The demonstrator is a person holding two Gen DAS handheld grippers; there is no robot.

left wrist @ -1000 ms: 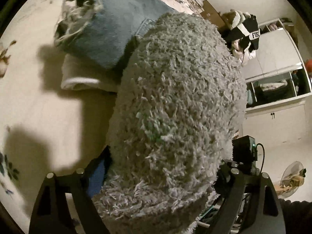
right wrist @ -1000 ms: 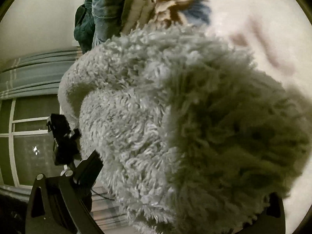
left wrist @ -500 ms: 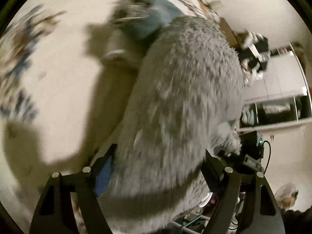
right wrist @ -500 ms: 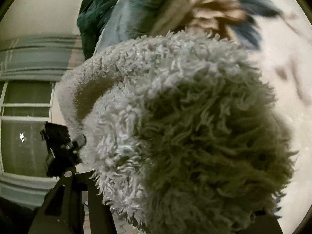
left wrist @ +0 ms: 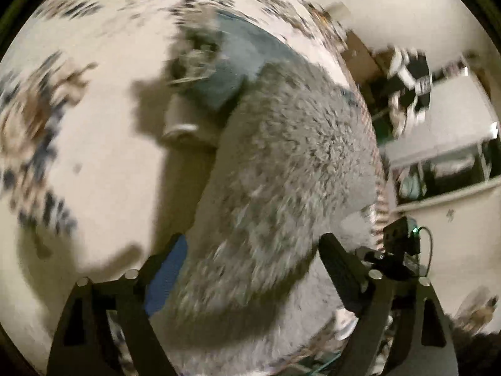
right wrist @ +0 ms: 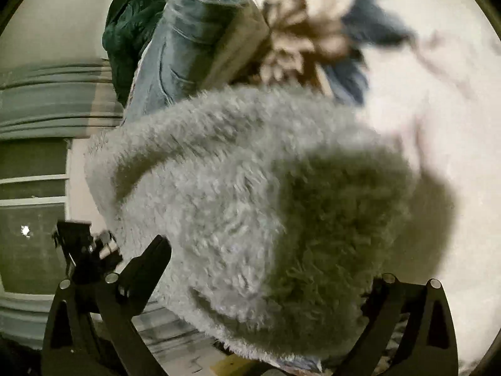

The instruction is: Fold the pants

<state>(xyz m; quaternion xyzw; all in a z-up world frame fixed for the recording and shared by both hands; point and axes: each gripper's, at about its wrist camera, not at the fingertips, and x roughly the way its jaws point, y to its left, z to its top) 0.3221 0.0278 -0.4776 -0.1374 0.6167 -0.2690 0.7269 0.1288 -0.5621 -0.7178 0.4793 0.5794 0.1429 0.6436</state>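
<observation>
Fleece pants (left wrist: 281, 188): a thick grey bundle, carried between both tools above the bed; in my judgement it is doubled over already and is on its way to the stack.
Left hand-held gripper (left wrist: 250, 266): fingers wide apart on either side of the bundle, pinching its bulk so it does not unroll.
Right hand-held gripper (right wrist: 266, 282): holds the other end of the bundle (right wrist: 250, 219); its right finger is buried in pile, so I cannot tell how tightly it closes.
Folded jeans (left wrist: 238, 72): on top of a cream garment (left wrist: 188, 125), far on the bed, just beyond the bundle.
Bedsheet (left wrist: 103, 156): broad patterned stretch to the left, room to set down.
Edges: cupboards (left wrist: 438, 144) stand right, beyond the bed's edge.
</observation>
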